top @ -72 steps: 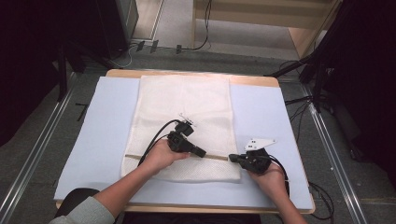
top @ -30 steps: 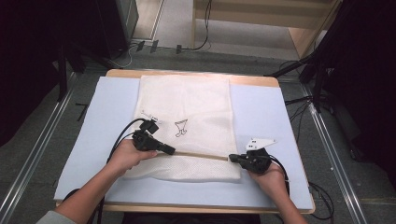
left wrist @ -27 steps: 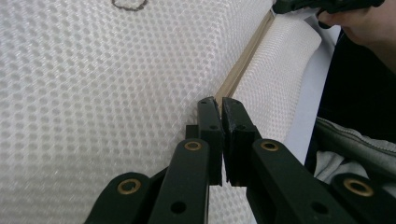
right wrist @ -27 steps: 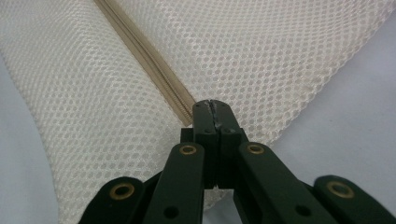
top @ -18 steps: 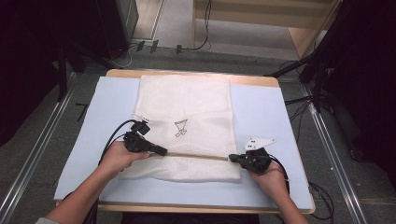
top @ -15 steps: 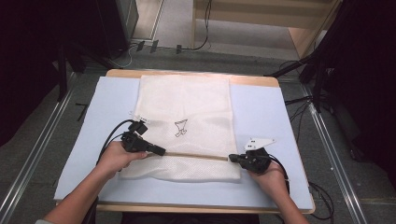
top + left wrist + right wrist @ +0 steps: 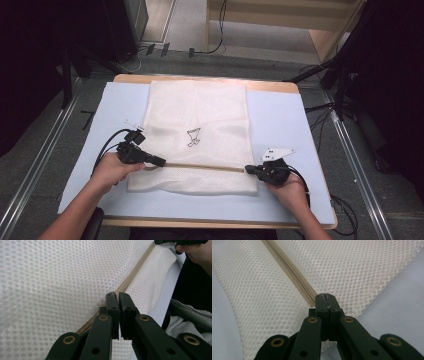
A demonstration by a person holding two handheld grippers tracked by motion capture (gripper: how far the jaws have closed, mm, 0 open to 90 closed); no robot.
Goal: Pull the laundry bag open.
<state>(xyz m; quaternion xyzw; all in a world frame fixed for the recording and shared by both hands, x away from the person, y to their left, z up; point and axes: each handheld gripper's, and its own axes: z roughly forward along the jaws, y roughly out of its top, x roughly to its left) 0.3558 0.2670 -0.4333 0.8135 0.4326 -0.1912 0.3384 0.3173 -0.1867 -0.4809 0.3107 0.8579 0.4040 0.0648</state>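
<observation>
A white mesh bag (image 7: pixel 195 110) lies flat on a blue mat (image 7: pixel 285 120), with a tan zipper (image 7: pixel 205 166) running across its near part. My left gripper (image 7: pixel 162 162) sits at the zipper's left end; in the left gripper view its jaws (image 7: pixel 118 295) are pressed nearly together over the zipper (image 7: pixel 130 281), the pull hidden between them. At the right end of the zipper my right gripper (image 7: pixel 247 170) is shut on the bag. The right gripper view shows those jaws (image 7: pixel 325 296) clamped where the zipper (image 7: pixel 287 267) ends.
A small dark logo (image 7: pixel 193 136) marks the bag's middle. The mat covers a wooden table (image 7: pixel 200 78). Cables trail from both grippers. A grey sleeve (image 7: pixel 190 315) shows close behind the left gripper. Dark stands and floor cables surround the table.
My left gripper has slid left along the zipper, from the bag's middle to its left edge. The right gripper has held still at the right end.
</observation>
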